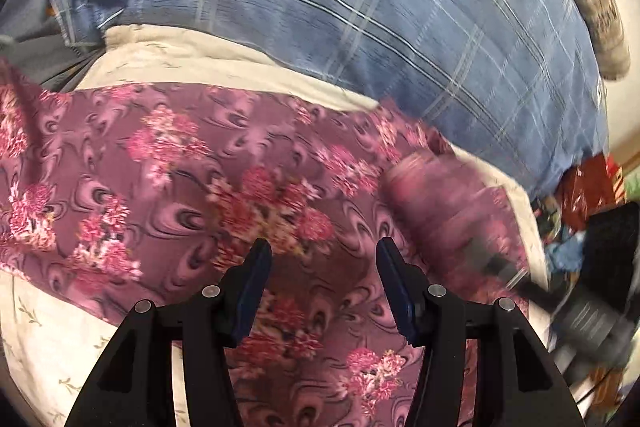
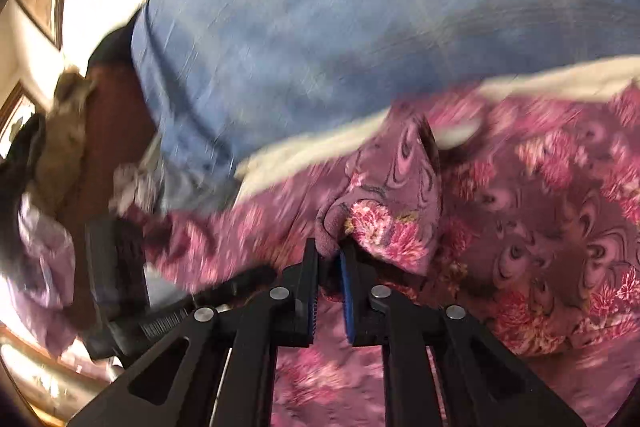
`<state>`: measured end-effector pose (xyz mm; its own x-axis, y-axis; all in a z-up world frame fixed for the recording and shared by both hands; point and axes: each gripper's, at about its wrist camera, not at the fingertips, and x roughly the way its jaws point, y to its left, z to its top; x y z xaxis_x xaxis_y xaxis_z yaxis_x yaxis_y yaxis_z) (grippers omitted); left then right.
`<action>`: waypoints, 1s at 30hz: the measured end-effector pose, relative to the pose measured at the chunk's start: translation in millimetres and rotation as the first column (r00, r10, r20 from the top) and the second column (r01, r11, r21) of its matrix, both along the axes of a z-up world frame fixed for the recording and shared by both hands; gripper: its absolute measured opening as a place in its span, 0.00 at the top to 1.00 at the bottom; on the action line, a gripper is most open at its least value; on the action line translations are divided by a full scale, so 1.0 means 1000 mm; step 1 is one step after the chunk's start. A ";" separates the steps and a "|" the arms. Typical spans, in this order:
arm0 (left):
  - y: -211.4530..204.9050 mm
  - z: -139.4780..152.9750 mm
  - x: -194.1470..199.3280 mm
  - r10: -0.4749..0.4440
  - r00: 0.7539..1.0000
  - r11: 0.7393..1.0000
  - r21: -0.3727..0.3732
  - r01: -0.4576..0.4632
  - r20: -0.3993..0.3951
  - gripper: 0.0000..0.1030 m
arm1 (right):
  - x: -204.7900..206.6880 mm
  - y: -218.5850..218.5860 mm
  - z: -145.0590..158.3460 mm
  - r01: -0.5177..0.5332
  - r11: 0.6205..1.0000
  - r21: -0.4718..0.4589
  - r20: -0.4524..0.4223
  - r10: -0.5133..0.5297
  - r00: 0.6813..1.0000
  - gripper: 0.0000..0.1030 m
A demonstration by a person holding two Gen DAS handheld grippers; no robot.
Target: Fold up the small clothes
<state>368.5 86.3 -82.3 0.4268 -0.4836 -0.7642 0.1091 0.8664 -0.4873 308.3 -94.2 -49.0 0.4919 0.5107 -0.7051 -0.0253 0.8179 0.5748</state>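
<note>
On a cream bedsheet (image 1: 168,63) w/ a faint leaf print, a purple floral garment (image 1: 172,163) lies spread below a blue plaid pillow (image 1: 320,11). Left wrist view: the left gripper (image 1: 322,257) hovers over the cloth, jaws apart, nothing between them; the right gripper (image 1: 516,271) shows only as a dark blur at the garment's right edge. Right wrist view alone reveals the grip: the right gripper (image 2: 330,255), jaws nearly together, pinches a bunched fold of the floral garment (image 2: 540,207), lifted off the sheet. Clutter at left too blurred to ID.
</note>
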 end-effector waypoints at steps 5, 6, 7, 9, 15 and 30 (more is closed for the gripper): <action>0.005 -0.001 0.001 -0.014 1.000 0.999 -0.029 0.013 -0.019 0.48 | -0.025 0.037 -0.026 -0.177 0.984 -0.036 -0.143 0.171 0.975 0.80; 0.005 0.000 0.001 -0.027 0.999 0.999 -0.034 0.026 -0.018 0.48 | -0.033 0.039 -0.023 -0.204 0.978 -0.050 -0.139 0.196 0.971 0.79; 0.004 0.001 0.000 -0.045 0.999 0.998 -0.037 0.044 -0.016 0.48 | -0.041 0.038 -0.018 -0.218 0.974 -0.067 -0.127 0.208 0.970 0.77; 0.000 0.003 -0.002 -0.081 0.997 0.996 -0.036 0.080 -0.004 0.46 | -0.055 0.025 -0.006 -0.204 0.973 -0.106 -0.098 0.194 0.976 0.71; -0.010 0.006 -0.008 -0.138 0.990 0.989 -0.051 0.138 -0.001 0.40 | -0.080 -0.067 0.010 0.044 0.993 -0.111 -0.076 -0.053 0.996 0.59; -0.035 -0.009 -0.002 -0.073 0.997 0.996 0.044 0.074 -0.027 0.94 | -0.130 -0.219 -0.012 0.515 0.853 0.079 -0.134 -0.503 0.854 0.56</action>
<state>366.7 51.6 -91.0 0.3717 -0.4781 -0.7958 0.1618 0.8774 -0.4516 178.3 -313.7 -60.9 0.6307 0.2847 -0.7219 0.4426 0.6323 0.6359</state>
